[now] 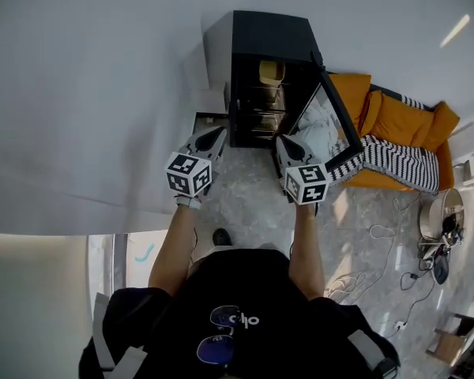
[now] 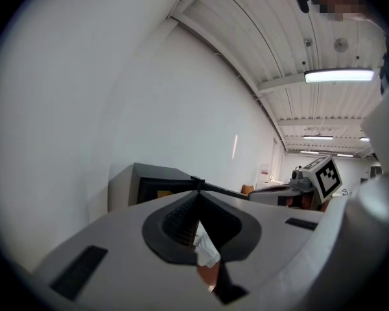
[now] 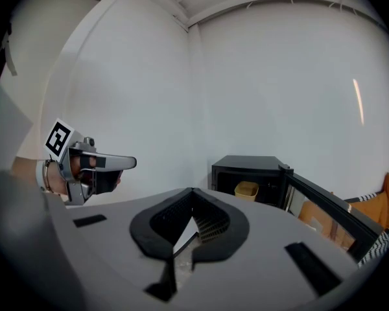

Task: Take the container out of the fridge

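So the biggest thing is the white wall [image 1: 87, 93], and under it is the pale stone floor [image 1: 253, 204]. An orange sofa [image 1: 399, 117] with a striped blanket [image 1: 395, 160] sits off to the right.

Next is the small black fridge [image 1: 261, 42]. It stands on the floor against the wall. Its glass door [image 1: 332, 129] is swung wide open toward the sofa.

Then come the two tools the person holds out. The left gripper [image 1: 217, 135] and the right gripper [image 1: 284, 143] are side by side, both pointing at the fridge from near its front. Both pairs of jaws are closed tight, with nothing in them.

Smallest is the yellow container [image 1: 271, 73]. It sits on the top shelf inside the fridge, near the middle, and nothing touches it.

I think the step now is getting close to reach in. To do it well, one gripper needs to open its jaws before it goes inside. The right one should keep away from the door's edge. The jaws should close on one side wall of the container. Then it should lift a little and come straight out, kept level in case something is inside.
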Tool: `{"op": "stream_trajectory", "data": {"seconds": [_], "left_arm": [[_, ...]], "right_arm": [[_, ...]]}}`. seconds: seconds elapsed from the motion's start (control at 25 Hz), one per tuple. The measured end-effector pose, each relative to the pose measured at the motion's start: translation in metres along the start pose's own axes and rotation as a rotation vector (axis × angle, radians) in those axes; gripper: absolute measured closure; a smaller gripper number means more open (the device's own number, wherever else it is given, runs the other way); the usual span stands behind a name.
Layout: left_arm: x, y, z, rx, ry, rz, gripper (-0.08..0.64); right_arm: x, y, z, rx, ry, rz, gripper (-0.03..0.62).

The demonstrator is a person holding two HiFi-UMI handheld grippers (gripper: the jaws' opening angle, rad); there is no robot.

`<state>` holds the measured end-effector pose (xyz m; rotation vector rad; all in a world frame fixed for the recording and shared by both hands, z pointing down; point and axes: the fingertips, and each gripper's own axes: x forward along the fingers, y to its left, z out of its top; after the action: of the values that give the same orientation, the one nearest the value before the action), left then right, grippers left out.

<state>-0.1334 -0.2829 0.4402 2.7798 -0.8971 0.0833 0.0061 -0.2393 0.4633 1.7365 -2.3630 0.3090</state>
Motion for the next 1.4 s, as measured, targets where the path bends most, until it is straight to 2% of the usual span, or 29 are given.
{"op": "stream_trajectory", "data": {"seconds": [0.24, 0.64, 0.84, 1.0, 1.24, 1.4], "left_arm": [[0.013, 0.020, -0.009, -0.031, 0.016, -0.046, 0.555], [0.081, 0.043, -0.030, -0.031, 0.063, -0.080, 0.555], [0.135, 0.043, -0.039, 0.051, 0.125, -0.150, 0.555], [0.180, 0.045, -0.047, 0.067, 0.132, -0.194, 0.555], [0.238, 0.055, -0.061, 0.079, 0.131, -0.192, 0.555], [0.276, 0.074, -0.077, 0.066, 0.149, -0.162, 0.555]], "right_arm": [[0.017, -0.004, -0.005, -0.007, 0.018, -0.040, 0.584], [0.076, -0.067, -0.016, 0.040, 0.018, -0.112, 0.584], [0.116, -0.110, -0.019, 0.065, 0.020, -0.112, 0.584], [0.145, -0.140, -0.022, 0.076, 0.018, -0.100, 0.584], [0.176, -0.182, -0.032, 0.067, 0.031, -0.077, 0.584], [0.202, -0.209, -0.042, 0.046, 0.048, -0.066, 0.584]]}}
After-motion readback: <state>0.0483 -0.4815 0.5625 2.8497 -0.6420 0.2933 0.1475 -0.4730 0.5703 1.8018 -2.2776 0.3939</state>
